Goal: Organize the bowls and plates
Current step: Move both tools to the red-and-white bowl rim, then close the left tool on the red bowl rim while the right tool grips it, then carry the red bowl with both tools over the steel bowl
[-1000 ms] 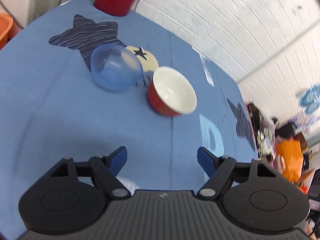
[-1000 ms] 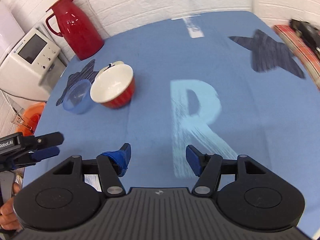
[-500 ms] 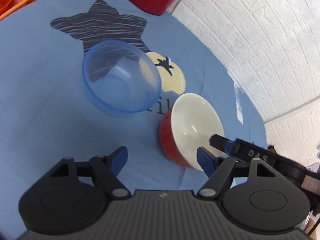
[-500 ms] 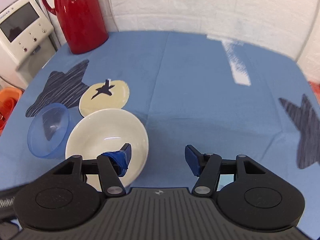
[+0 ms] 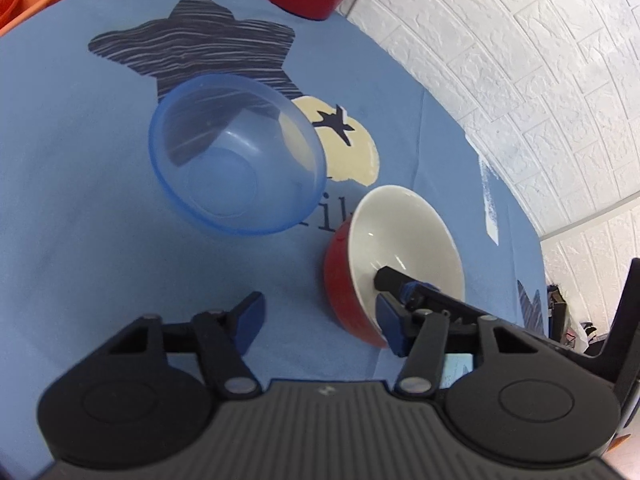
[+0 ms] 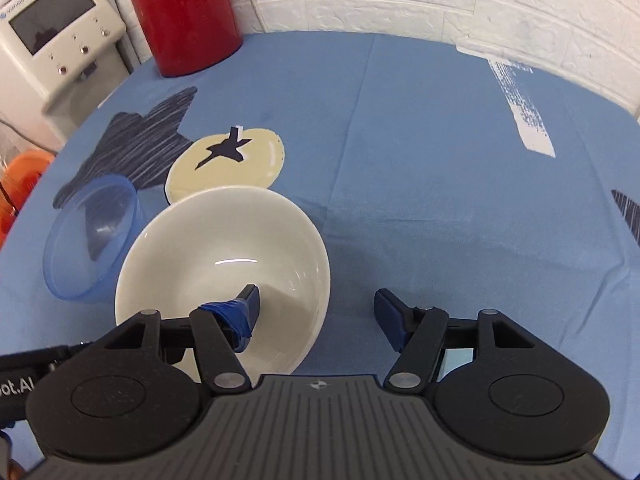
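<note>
right claw (image 6: 316,312) spread open astride the red bowl's (image 6: 224,264) rim; left claw (image 5: 320,320) open beside it.

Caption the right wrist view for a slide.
Open right gripper straddles the red bowl's rim, one finger inside, blue bowl alongside.

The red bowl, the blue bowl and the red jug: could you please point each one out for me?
red bowl (image 6: 224,240), right wrist view, on its white inside wall.
blue bowl (image 5: 224,184), left wrist view, on its clear bottom.
red jug (image 6: 188,16), right wrist view, on its glossy body.
</note>
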A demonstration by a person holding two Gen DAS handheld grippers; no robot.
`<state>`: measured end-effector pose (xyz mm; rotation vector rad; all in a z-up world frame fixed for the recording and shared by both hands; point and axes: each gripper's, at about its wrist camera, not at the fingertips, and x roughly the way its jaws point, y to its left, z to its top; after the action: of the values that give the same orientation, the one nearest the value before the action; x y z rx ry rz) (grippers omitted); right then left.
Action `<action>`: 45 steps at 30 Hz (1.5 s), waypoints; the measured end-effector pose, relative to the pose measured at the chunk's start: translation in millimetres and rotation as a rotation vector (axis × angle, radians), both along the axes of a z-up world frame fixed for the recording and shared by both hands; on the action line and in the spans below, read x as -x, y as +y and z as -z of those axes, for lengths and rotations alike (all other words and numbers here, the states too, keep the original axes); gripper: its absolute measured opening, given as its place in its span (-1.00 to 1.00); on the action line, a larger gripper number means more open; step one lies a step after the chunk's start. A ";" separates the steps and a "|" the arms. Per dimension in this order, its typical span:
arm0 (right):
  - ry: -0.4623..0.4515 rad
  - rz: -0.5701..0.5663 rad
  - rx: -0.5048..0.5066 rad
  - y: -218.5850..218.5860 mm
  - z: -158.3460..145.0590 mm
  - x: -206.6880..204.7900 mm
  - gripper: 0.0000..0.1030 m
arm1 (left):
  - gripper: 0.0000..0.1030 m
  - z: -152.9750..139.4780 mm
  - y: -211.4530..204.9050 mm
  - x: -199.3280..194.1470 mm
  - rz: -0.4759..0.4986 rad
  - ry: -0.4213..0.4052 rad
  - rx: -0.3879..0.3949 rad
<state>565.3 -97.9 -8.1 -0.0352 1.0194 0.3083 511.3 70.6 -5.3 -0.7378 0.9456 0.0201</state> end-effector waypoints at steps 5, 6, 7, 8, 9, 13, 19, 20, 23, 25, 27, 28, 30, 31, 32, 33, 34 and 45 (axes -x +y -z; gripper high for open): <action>0.035 0.005 0.007 -0.2 -0.8 -7.2 0.03 | -0.18 -1.3 -0.6 -1.3 0.021 -0.016 0.016; 0.035 0.001 0.009 0.5 -0.7 -7.5 0.04 | -0.20 0.9 1.2 -3.0 0.027 -0.014 0.038; 0.035 0.006 0.008 0.4 -0.5 -7.0 0.05 | -0.23 2.8 3.1 -4.2 0.028 -0.015 0.054; 0.034 0.011 0.006 0.3 -0.2 -6.5 0.05 | -0.27 3.7 4.3 -4.4 0.032 -0.021 0.068; 0.031 0.011 0.005 0.1 0.1 -6.2 0.07 | -0.27 4.4 5.3 -4.4 0.035 -0.025 0.075; 0.015 0.007 0.007 -0.3 1.5 -3.8 0.11 | -0.27 3.0 6.9 -4.1 0.038 -0.037 0.057; 0.028 0.013 -0.040 -2.4 -2.5 -9.5 0.10 | -0.27 1.5 8.5 -4.9 0.048 -0.040 0.042; 0.020 -0.002 -0.095 -5.1 -2.9 -8.2 0.03 | -0.27 1.1 8.1 -4.2 0.045 -0.040 0.039; 0.007 -0.022 -0.081 -1.3 -1.1 -5.8 -0.29 | -0.26 2.6 8.9 -5.7 0.039 -0.024 0.054; -0.022 -0.023 -0.041 -0.4 -1.4 -2.4 -0.56 | -0.21 4.2 10.2 -5.6 0.030 -0.016 0.063; -0.013 -0.015 -0.060 -3.4 -1.6 -1.7 -0.67 | -0.27 3.6 8.6 -7.3 0.042 -0.018 0.041; -0.013 -0.012 -0.068 -4.8 -2.3 -1.2 -0.68 | -0.38 2.4 7.5 -8.4 0.057 -0.020 0.038; -0.013 -0.013 -0.072 -4.6 -4.7 1.1 -0.69 | -0.66 -2.6 4.3 -11.5 0.084 -0.017 0.027; -0.013 -0.016 -0.075 -4.0 -6.1 2.7 -0.69 | -0.67 -4.4 2.5 -12.6 0.094 -0.015 0.015; -0.011 -0.018 -0.083 -3.4 -7.7 4.9 -0.67 | -0.68 -5.0 2.2 -12.3 0.103 -0.019 0.016; -0.004 -0.021 -0.080 -2.3 -9.1 7.4 -0.67 | -0.70 -5.1 2.3 -11.0 0.107 -0.010 0.019; -0.001 -0.025 -0.070 -1.1 -9.7 10.3 -0.67 | -0.70 -4.9 2.4 -8.3 0.114 -0.001 0.027; 0.035 -0.001 -0.081 -19.6 -35.2 99.8 -0.58 | -0.73 -29.8 -15.2 71.5 0.252 0.022 0.030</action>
<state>465.5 -117.5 27.1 0.0424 1.0404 0.3520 439.8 55.4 24.5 -0.6427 1.0565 -0.2075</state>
